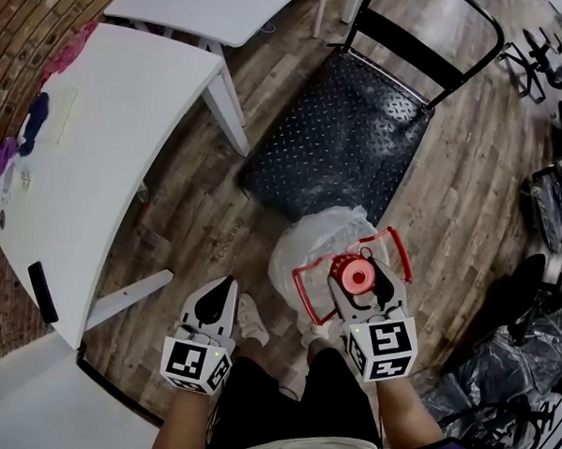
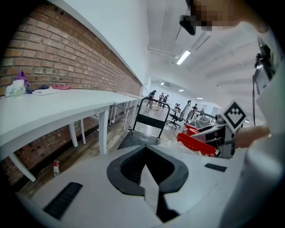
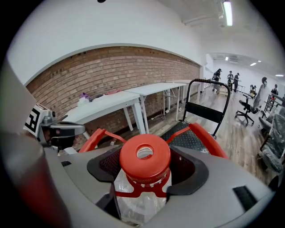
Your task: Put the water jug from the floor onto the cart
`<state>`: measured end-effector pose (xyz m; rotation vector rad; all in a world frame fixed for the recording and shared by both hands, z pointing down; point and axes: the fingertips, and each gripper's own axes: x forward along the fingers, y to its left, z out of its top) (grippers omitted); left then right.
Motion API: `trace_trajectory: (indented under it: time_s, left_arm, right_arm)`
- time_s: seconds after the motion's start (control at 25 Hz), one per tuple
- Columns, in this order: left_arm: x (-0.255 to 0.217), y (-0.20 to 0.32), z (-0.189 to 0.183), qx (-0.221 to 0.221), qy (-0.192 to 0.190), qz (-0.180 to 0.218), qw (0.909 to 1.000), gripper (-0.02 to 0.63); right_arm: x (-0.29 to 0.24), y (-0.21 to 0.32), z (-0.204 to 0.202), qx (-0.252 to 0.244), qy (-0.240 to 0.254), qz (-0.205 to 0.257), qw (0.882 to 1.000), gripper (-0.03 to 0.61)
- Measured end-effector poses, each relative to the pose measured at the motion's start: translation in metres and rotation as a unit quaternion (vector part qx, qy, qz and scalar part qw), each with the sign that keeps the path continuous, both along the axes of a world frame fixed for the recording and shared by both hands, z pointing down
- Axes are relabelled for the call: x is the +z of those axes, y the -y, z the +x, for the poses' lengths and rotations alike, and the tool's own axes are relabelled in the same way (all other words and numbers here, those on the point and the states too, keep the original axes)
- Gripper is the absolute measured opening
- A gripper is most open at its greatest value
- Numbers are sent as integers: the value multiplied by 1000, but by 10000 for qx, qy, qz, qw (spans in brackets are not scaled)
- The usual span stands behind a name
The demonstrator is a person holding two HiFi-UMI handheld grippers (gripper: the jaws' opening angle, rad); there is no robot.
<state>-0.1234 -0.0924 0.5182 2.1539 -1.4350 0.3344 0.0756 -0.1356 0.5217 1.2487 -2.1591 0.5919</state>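
just at six o'clock of the cart [image 1: 342, 138], the right gripper [image 1: 358, 277] pinches the water jug [image 1: 310, 241] by its neck. the grab looks done and the set-down on the cart remains. at nine o'clock of the jug, the left gripper [image 1: 223, 289] is pressed together, empty.

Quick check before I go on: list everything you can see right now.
water jug: one, clear with red cap and handle, just before the cart
cart: one, black, platform bare
tables: three, white, left by the brick wall
cloths: several, purple and pink, on the middle table
chairs: several, black, right side
left gripper: shut, empty
right gripper: shut on the jug's neck
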Motion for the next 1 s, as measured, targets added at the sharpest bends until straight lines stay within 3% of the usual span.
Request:
trace_trajectory:
  time_s: [0.56,1.0]
  left_arm:
    - [-9,18,3,-61,-25,102,9999,-2]
    - [-8,23,17,12,19,73,10000,-2]
  right_arm:
    - [-71,47,22,132,133,546,9983,314]
    - [-29,105,50,364,-53,551,9978,314]
